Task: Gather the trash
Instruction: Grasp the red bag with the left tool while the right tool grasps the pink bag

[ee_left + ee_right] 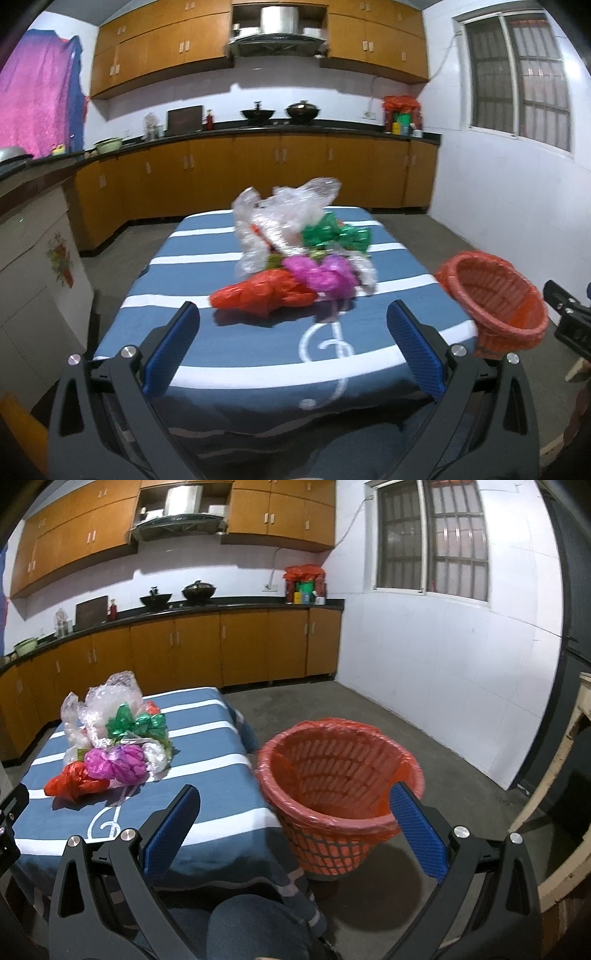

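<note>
Nothing is collected yet, by the look of it: the trash pile (295, 251) of crumpled plastic and foil wrappers sits mid-frame on the striped table (236, 354), and the red basket (338, 794), lined with a red bag, stands lower centre of the right wrist view, apparently empty. The left gripper (291, 350) and right gripper (295, 830) both hang spread wide, holding nothing. Next, I judge, the left must reach forward and pinch the nearest red bag (258, 295). The pile's far side is hidden, and how many pieces it holds is unclear.

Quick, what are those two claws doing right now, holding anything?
Left claw: open, holding nothing, above the table.
Right claw: open, holding nothing, near the basket.
</note>
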### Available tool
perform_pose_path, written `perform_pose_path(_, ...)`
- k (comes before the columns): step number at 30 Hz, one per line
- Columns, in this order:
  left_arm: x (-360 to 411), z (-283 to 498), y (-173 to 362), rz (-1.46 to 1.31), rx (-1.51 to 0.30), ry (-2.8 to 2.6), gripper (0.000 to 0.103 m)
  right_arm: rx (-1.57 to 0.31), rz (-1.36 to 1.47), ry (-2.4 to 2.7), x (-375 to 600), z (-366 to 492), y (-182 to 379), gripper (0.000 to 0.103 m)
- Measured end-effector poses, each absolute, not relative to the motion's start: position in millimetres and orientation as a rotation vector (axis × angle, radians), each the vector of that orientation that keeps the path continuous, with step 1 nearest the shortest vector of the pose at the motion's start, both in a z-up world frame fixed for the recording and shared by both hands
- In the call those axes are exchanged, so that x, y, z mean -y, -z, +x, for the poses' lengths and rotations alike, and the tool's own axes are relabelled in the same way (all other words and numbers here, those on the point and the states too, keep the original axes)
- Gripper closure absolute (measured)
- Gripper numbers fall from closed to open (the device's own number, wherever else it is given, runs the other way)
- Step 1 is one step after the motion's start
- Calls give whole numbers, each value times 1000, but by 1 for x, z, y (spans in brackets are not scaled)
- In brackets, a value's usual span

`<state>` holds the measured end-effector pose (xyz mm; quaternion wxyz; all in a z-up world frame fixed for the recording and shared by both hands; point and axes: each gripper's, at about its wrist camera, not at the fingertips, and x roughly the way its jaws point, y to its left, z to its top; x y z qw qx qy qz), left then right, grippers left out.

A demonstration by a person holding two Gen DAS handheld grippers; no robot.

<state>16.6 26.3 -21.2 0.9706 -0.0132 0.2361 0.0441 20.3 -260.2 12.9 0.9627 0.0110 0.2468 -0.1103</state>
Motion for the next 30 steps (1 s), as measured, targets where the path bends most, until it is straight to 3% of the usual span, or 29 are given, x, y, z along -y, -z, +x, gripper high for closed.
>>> perform_pose_path(11, -97, 56, 42, -98, -556, -231, 4, -552, -27, 58, 209, 88, -1, 2)
perform_pose_path(22, -106, 105, 53, -88, -562, -217, 4, -583, -8, -28, 185, 144, 15, 2)
perform_pose_path(30, -86, 154, 74, -53, -629, -99, 20, -622, -42, -21, 180, 161, 30, 2)
